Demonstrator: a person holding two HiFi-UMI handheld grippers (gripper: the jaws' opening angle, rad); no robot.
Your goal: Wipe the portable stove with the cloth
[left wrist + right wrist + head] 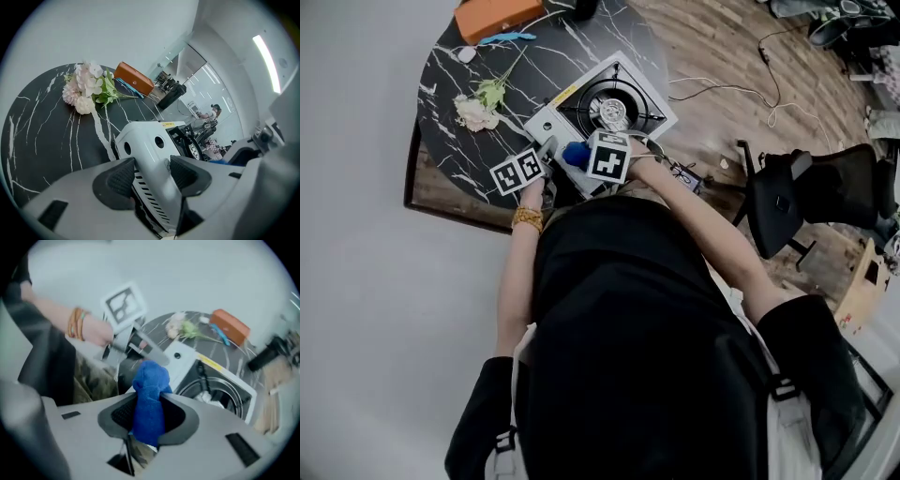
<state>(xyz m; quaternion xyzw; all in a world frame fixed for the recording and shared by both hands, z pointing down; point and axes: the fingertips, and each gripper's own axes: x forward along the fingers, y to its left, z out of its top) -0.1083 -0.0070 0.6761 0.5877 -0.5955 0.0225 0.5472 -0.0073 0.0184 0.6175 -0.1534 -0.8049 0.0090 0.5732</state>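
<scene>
The white portable stove [614, 101] sits on a round black marble table [450, 75], its black burner ring facing up. My left gripper [152, 171] is shut on the stove's near corner [145, 140], one pad on the vented side and one on the other face. My right gripper [149, 416] is shut on a bunched blue cloth [150, 399], which sticks out past the jaws. In the head view the cloth [575, 153] hangs just above the stove's near edge, between the two marker cubes. The right gripper view also shows the left gripper [140, 345] against the stove [187, 364].
A bunch of pale flowers [478, 108] lies left of the stove. An orange case [492, 14] and a blue pen [508, 37] lie at the table's far side. A black office chair [787, 202] stands on the wood floor to the right, with cables [741, 89] beyond.
</scene>
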